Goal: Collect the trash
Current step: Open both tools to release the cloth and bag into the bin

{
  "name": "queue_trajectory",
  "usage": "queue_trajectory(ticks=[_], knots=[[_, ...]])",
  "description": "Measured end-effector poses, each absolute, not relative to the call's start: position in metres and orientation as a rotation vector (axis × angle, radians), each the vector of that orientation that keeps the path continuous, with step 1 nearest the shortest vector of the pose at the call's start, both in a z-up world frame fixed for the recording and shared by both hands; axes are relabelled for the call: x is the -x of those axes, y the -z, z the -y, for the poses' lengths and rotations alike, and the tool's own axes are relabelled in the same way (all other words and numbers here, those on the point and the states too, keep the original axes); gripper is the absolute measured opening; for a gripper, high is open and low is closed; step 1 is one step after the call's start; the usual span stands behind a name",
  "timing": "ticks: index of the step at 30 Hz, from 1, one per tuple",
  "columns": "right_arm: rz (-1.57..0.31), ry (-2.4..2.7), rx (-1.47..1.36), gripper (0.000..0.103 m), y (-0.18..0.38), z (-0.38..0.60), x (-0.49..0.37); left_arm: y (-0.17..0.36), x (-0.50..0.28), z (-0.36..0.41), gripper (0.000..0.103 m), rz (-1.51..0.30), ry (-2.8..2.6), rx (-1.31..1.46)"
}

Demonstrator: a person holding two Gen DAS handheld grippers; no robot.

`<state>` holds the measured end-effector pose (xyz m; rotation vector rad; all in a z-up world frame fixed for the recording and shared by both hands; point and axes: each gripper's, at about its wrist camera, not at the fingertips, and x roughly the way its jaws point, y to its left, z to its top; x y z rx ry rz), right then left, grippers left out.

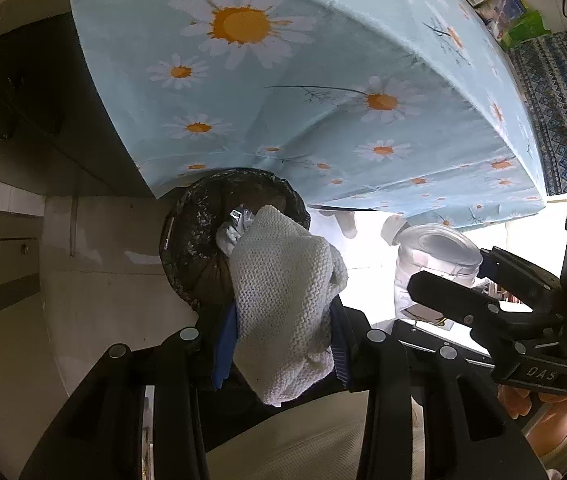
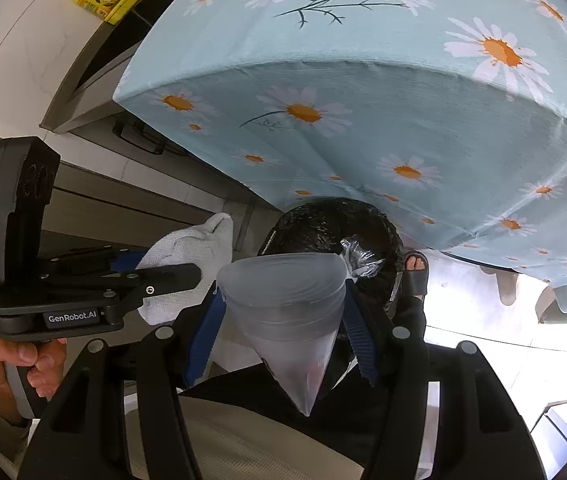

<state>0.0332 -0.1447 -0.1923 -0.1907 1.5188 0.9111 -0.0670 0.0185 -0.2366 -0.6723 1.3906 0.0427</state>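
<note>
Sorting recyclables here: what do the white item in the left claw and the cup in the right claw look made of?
White knitted cloth: soft textile, probably cotton; looped weave and folds show. Translucent frosted cup: thin plastic, matte and cloudy, ringed ridges visible.

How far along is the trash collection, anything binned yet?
Done: crumpled clear wrap already lies in the black-lined bin. In hand: the left gripper is shut on a white knit cloth and the right gripper holds a squashed clear plastic cup, both above the bin. Left: dropping both in.
</note>
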Motion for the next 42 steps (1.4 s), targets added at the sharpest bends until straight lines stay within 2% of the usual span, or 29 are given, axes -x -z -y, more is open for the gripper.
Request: queue_trajectory(ticks=[7, 10, 11, 13, 30, 42], knots=[[-1.527, -0.899, 0.185, 0.061, 0.193, 0.145, -0.037, 0.241, 0.066, -0.021, 0.045, -1.403, -0.064, 0.695], [-1.536, -0.892, 0.169, 0.073, 0.193, 0.147, -0.039, 0.242, 0.065, -0.022, 0.049, -1.411, -0.077, 0.705], [-1.539, -0.891, 0.160, 0.074, 0.193, 0.148, -0.040, 0.242, 0.064, -0.023, 0.056, -1.418, -0.085, 0.699], [-1.543, -0.885, 0.153, 0.074, 0.193, 0.149, -0.042, 0.242, 0.064, -0.025, 0.059, -1.420, -0.103, 0.704], [-1.503, -0.889, 0.131, 0.074, 0.176, 0.156, -0.053, 0.230, 0.062, -0.034, 0.059, -1.402, -0.132, 0.724], [-1.436, -0.886, 0.117, 0.074, 0.148, 0.159, -0.058, 0.189, 0.065, -0.041, 0.059, -1.301, -0.113, 0.706]])
